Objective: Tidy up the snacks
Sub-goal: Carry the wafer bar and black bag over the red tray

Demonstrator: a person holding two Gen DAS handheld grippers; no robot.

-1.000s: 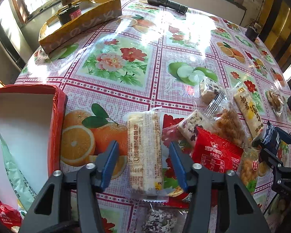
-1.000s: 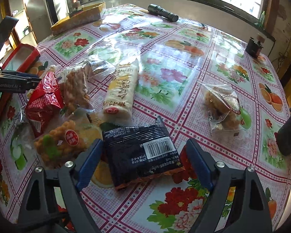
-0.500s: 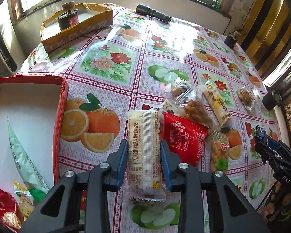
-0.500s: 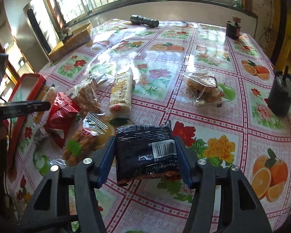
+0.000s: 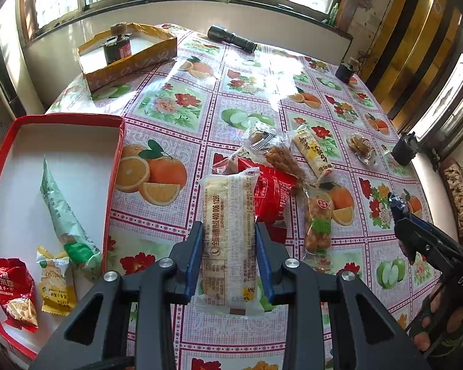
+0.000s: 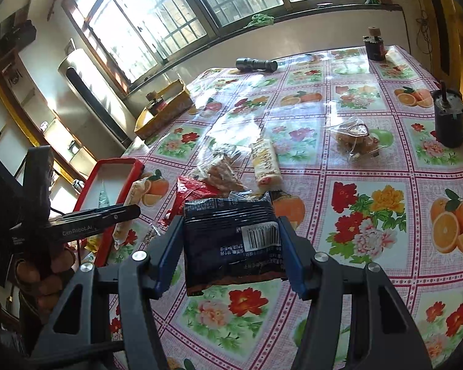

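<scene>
Seen through the left wrist camera: red tray (image 5: 115,157) along the left edge of the frame, already holding a green sachet (image 5: 63,215), a yellow wrapped sweet (image 5: 56,280) and a red wrapped sweet (image 5: 14,289). Lower centre, left gripper (image 5: 230,259) clamped on a pale wafer bar (image 5: 230,234), blue pads pressed to both long sides, long axis running straight up the frame along the fingers. Tray therefore directly to the left of those jaws and close by, judged the shorter carry. Remaining loose snacks right of centre on the flowered tablecloth (image 5: 169,108): red packet (image 5: 273,191), clear bag of golden puffs (image 5: 318,219), yellow-labelled roll (image 5: 313,151).

Seen through the right wrist camera: same tray (image 6: 120,182) at middle left, beyond the other hand's tool. Lower centre, right gripper (image 6: 230,246) closed on a dark blue packet (image 6: 231,237), barcode side up, squeezed across its width. Tray well apart to the left, past the snack pile, so the longer reach.
</scene>
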